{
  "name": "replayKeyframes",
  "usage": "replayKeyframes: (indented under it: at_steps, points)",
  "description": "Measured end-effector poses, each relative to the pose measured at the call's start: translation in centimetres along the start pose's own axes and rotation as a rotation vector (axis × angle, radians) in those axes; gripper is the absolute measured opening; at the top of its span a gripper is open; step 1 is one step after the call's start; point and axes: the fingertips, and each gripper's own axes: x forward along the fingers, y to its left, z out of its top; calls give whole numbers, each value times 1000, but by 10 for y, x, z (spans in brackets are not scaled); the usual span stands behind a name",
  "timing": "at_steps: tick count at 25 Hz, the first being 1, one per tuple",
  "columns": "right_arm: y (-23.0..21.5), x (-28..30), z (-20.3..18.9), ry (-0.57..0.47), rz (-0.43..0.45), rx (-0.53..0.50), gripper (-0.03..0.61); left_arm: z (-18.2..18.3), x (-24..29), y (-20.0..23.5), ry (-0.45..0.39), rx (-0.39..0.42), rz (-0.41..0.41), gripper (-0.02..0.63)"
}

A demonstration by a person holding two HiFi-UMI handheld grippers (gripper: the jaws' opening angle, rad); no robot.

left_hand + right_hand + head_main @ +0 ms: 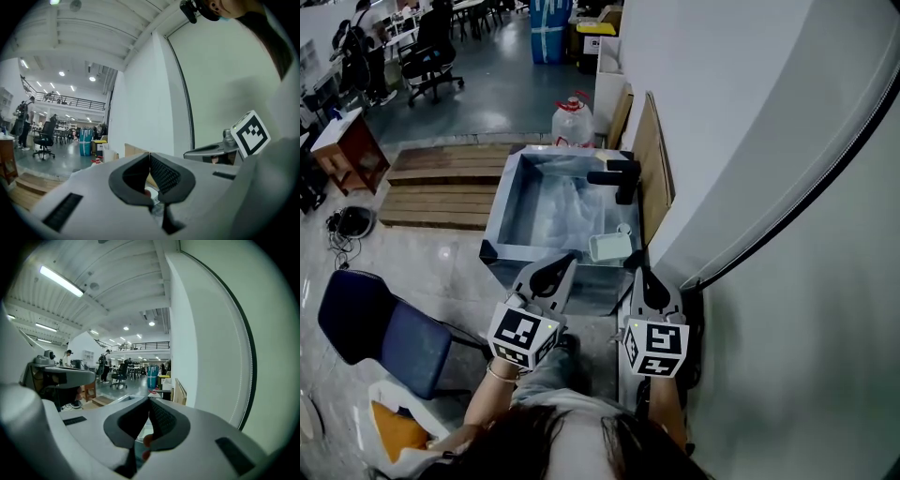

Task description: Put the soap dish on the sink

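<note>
A pale rectangular soap dish (610, 247) rests at the near right corner of the steel sink (508, 192), just below the black faucet (617, 178); whether it lies on the rim or inside the basin is unclear. My right gripper (635, 256) (149, 401) is shut and holds nothing, its tips just right of the dish and a little nearer me. My left gripper (568, 259) (149, 154) is also shut and holds nothing, over the sink's near edge to the left of the dish. Both gripper views look over the sink into the hall, and the dish is hidden in them.
A white wall (741, 141) runs close along the right, with wooden boards (652, 155) leaning between it and the sink. A water jug (573, 122) stands behind the sink. A wooden platform (441, 183) lies to the left, and a blue chair (380, 328) stands near left.
</note>
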Motion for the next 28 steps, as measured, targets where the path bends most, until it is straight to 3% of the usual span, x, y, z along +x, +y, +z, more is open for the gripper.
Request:
replayKeyframes:
  at_steps: [28]
  points:
    - [11, -53, 22, -62, 9, -20, 25, 10, -31, -24, -19, 20, 33, 9]
